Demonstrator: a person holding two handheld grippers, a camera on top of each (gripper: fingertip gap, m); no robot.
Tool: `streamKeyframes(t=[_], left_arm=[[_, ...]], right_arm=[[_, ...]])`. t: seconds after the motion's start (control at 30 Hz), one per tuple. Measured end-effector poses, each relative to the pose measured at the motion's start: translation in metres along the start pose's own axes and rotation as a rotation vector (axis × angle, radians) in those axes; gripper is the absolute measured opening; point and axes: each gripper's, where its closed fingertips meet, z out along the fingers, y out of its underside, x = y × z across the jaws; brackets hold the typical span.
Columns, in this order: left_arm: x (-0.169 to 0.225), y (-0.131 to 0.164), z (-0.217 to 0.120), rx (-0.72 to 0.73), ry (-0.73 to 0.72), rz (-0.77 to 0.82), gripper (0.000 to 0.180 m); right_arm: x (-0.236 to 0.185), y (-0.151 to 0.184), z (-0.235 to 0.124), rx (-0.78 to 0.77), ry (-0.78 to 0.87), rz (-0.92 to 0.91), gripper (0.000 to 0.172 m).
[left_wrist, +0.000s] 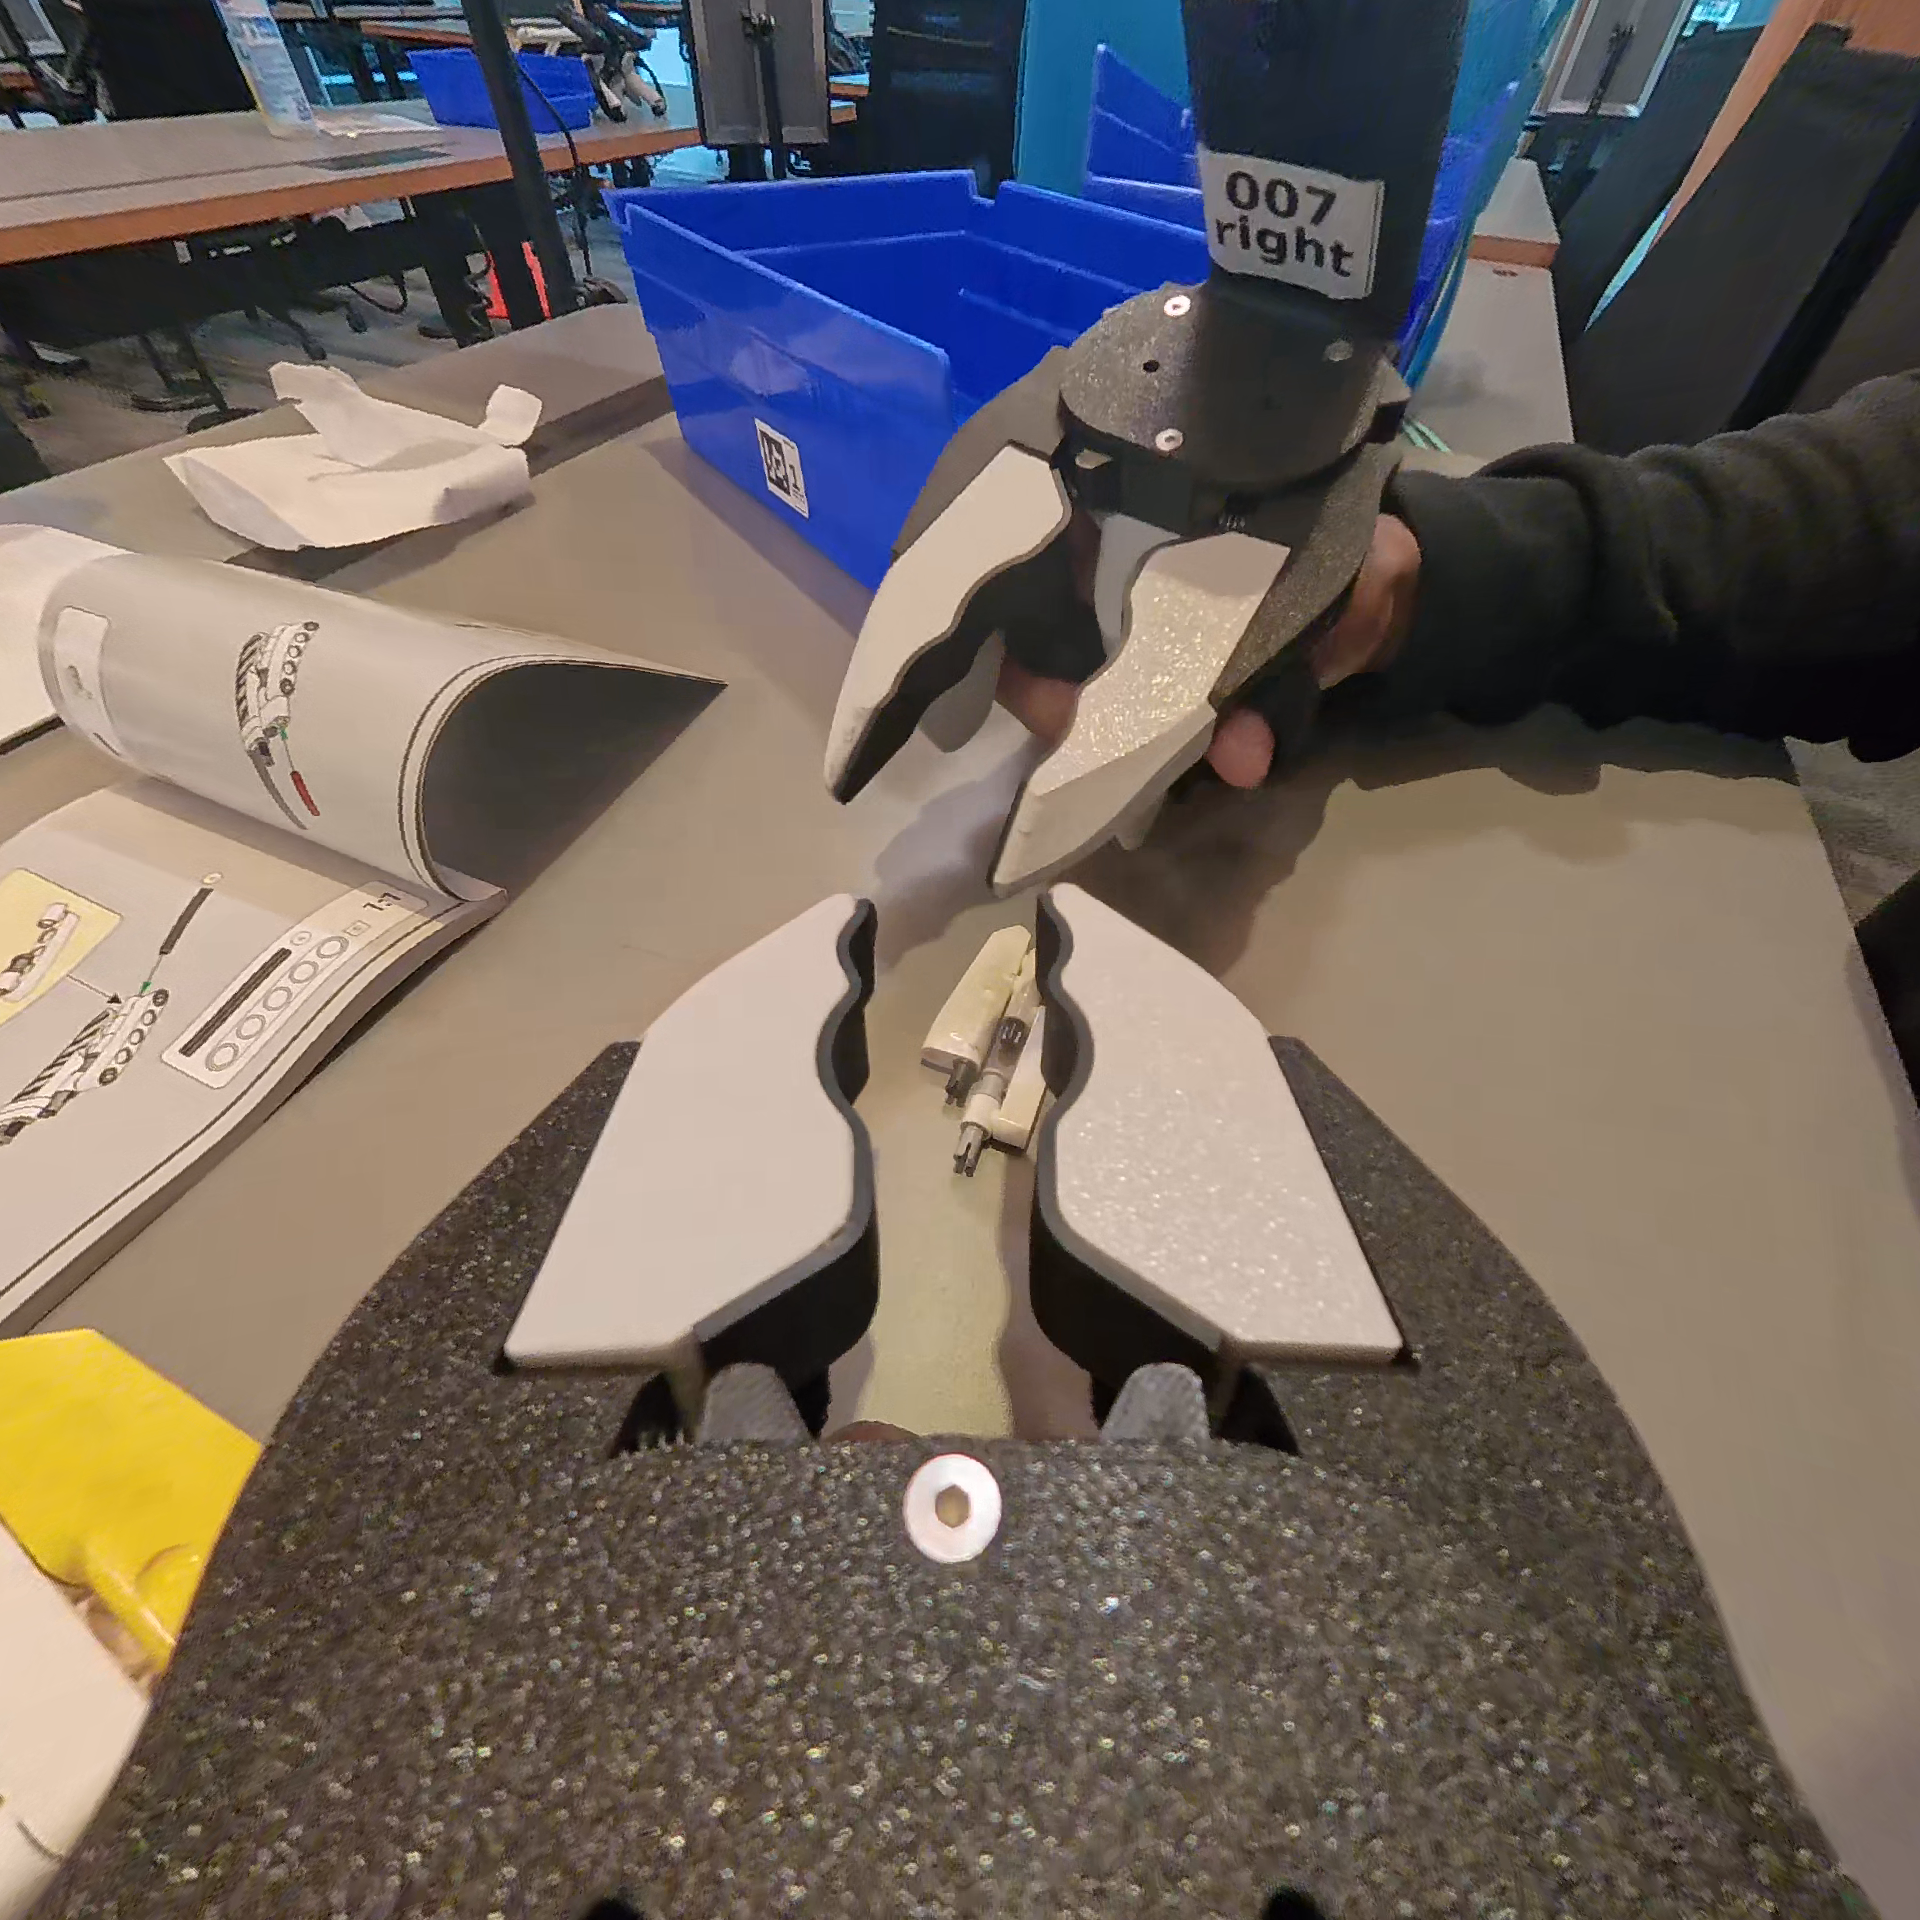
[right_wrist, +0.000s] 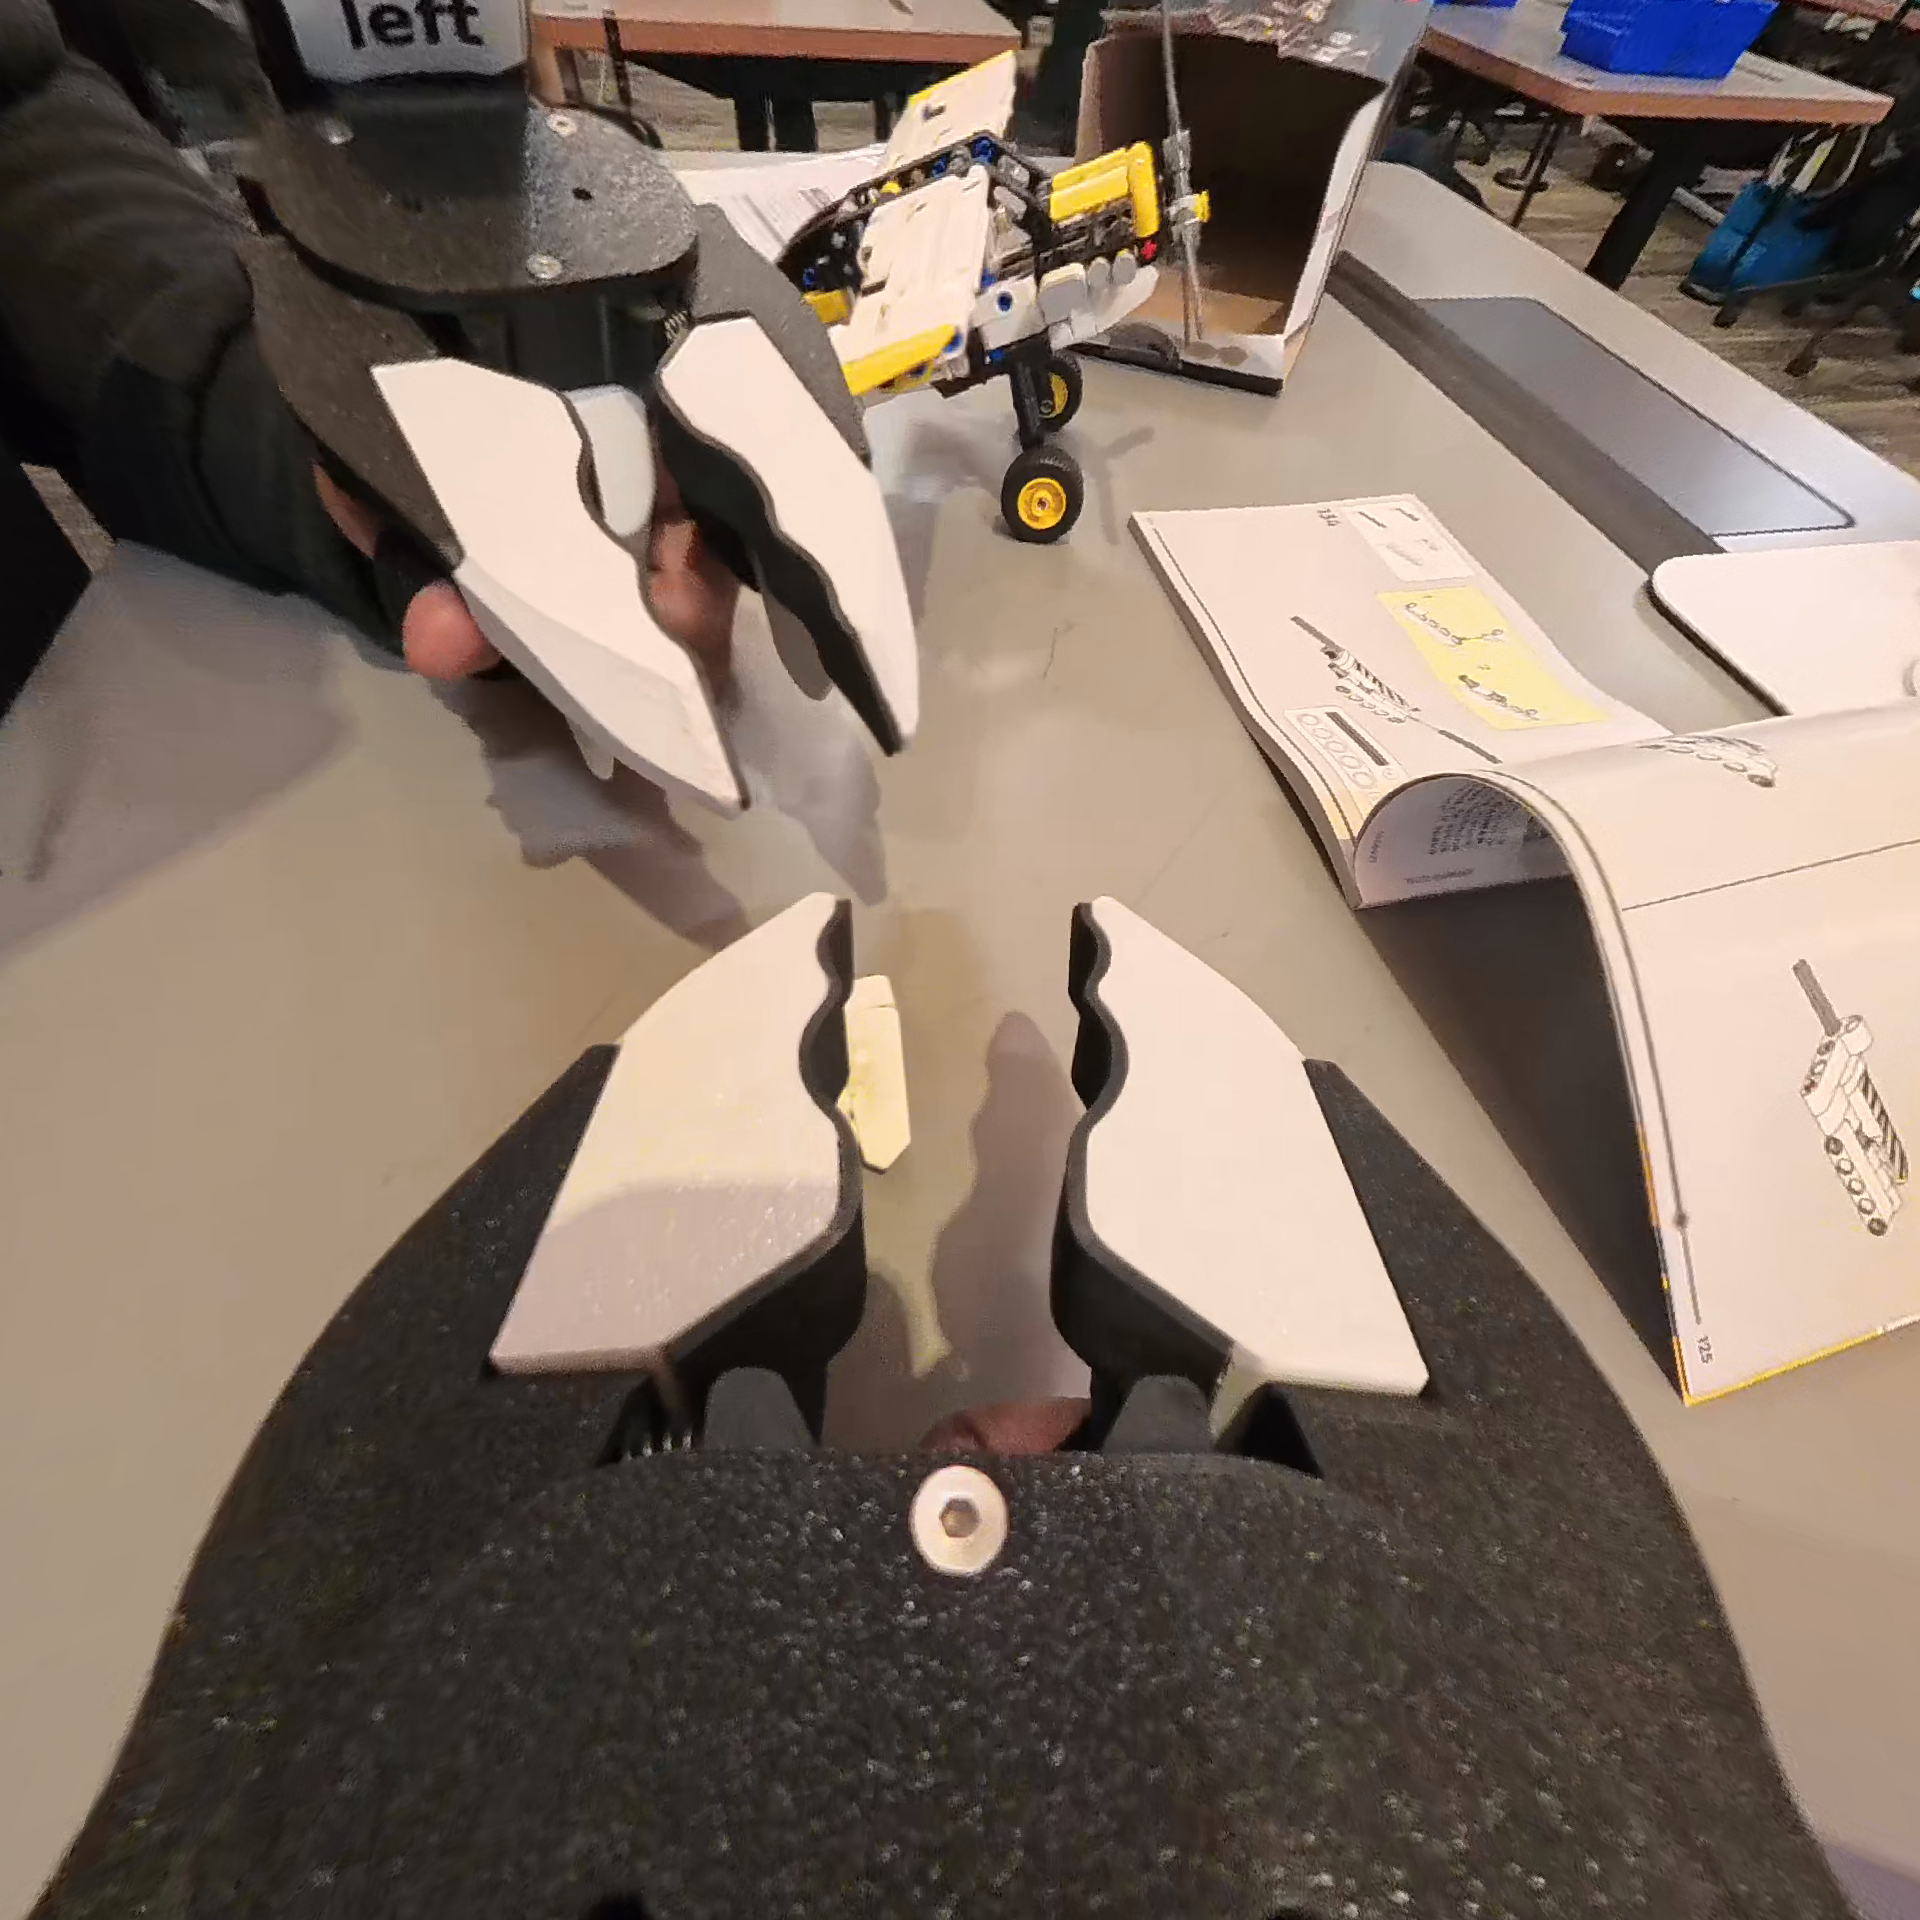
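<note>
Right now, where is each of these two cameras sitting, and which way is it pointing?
Left wrist view: rides the left tool, looking along its open fingers toward the blue bin; the right tool and a gloved hand show.
Right wrist view: rides the right tool, facing the toy vehicle; left tool shows.
Shared: booklet, small white piece.

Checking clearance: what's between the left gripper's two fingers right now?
In the left wrist view, a small white brick assembly with dark pins lies on the table between the open left gripper's fingers, hard against one; the other stands clear.
</note>
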Motion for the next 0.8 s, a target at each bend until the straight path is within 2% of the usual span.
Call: streamKeyframes(t=[0.8], left_arm=[[-0.001, 0.004, -0.002, -0.019, -0.010, 0.034, 0.028]], right_arm=[[0.009, -0.004, 0.000, 0.033, 0.007, 0.056, 0.036]])
